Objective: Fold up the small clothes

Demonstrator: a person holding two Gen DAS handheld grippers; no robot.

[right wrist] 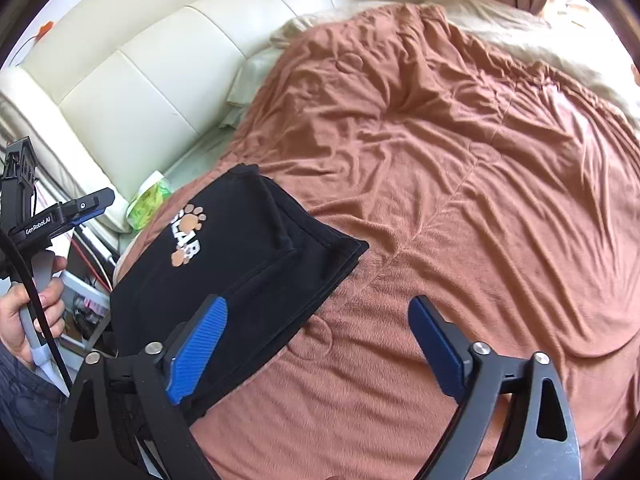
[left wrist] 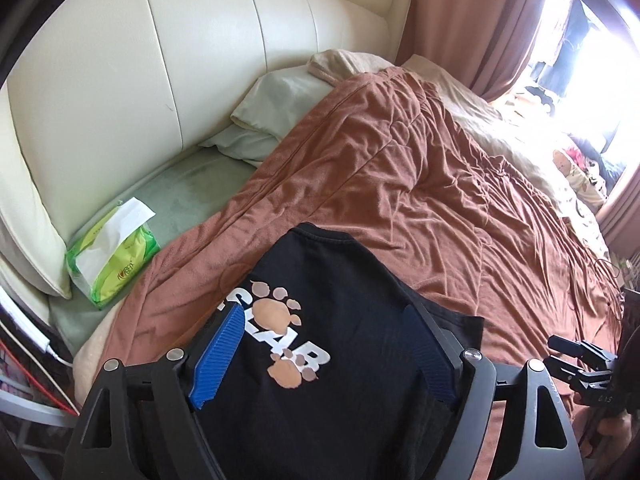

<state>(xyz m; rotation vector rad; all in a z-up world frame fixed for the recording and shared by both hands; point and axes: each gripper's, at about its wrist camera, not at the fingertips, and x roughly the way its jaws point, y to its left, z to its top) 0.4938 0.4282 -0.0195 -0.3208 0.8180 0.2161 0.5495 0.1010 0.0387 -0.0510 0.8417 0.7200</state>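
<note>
A folded black T-shirt (left wrist: 320, 272) (right wrist: 248, 248) with a paw print and white letters lies on the brown blanket (left wrist: 420, 184) (right wrist: 460, 160) at the near left side of the bed. My left gripper (left wrist: 324, 314) hangs over the shirt, open; its blue pads (left wrist: 224, 352) stand wide apart and press on nothing. My right gripper (right wrist: 318, 304) is open too, over the shirt's right edge and the bare blanket. The right wrist view shows the left gripper (right wrist: 86, 208) at the far left, held by a hand (right wrist: 24, 312). The right gripper (left wrist: 572, 348) shows at the right edge of the left wrist view.
A green tissue pack (left wrist: 112, 256) (right wrist: 150, 200) lies by the cream padded headboard (left wrist: 160, 60) (right wrist: 160, 72). A pale green pillow (left wrist: 272, 116) sits behind it. The bed's left edge drops to cables and boxes (right wrist: 88, 304). A curtain (left wrist: 460, 12) and a bright window are at the far right.
</note>
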